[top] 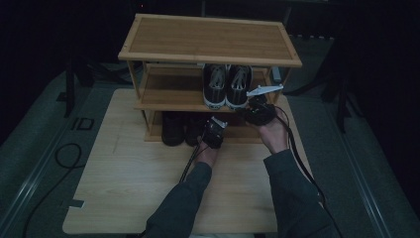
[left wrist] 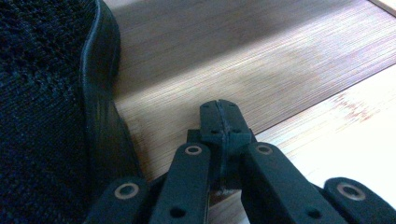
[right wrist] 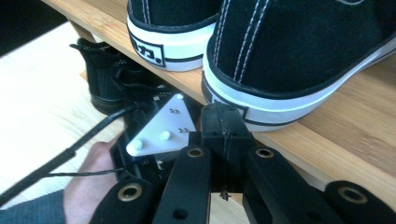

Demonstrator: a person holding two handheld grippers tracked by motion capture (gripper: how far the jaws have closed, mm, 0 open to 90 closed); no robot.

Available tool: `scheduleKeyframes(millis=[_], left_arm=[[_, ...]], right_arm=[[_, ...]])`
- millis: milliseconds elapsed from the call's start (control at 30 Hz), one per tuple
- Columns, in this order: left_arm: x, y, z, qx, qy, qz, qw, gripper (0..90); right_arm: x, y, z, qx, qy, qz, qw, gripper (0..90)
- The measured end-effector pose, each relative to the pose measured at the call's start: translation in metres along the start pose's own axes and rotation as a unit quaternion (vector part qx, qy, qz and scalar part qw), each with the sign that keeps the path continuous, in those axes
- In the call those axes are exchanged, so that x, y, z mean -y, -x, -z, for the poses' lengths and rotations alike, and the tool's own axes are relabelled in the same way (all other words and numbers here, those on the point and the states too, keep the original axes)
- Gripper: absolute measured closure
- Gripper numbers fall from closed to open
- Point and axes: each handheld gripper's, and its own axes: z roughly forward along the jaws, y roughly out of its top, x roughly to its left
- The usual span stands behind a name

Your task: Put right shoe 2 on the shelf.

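Left gripper (top: 214,133): jaws closed on nothing, low at the rack's bottom shelf (left wrist: 261,60), with the dark shoe (left wrist: 46,116) at 9 o'clock, just beside them.
Right gripper (top: 257,110): jaws closed and empty, at the middle shelf's (right wrist: 327,135) front edge, the near sneaker's (right wrist: 299,51) heel at 12 o'clock.
Sneakers (top: 227,85): paired, heels outward.
Advice: jaws needed opening first, then a square bite on the heel, probably drawn straight out.
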Motion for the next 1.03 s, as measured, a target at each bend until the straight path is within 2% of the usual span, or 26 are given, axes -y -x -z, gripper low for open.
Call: scheduleKeyframes(millis=[433, 600, 1033], left_arm=[[0.000, 0.000, 0.000, -0.001, 0.002, 0.000, 1.0000, 90.0], [0.000, 0.000, 0.000, 0.006, 0.001, -0.002, 1.0000, 90.0], [0.001, 0.000, 0.000, 0.005, 0.004, -0.002, 1.0000, 90.0]], right_arm=[[0.016, 0.006, 0.019, 0.004, 0.004, -0.009, 0.9999, 87.1], [0.024, 0.009, 0.020, 0.006, 0.001, -0.014, 0.9999, 86.2], [0.047, 0.014, 0.015, 0.010, -0.012, -0.033, 0.9993, 83.5]])
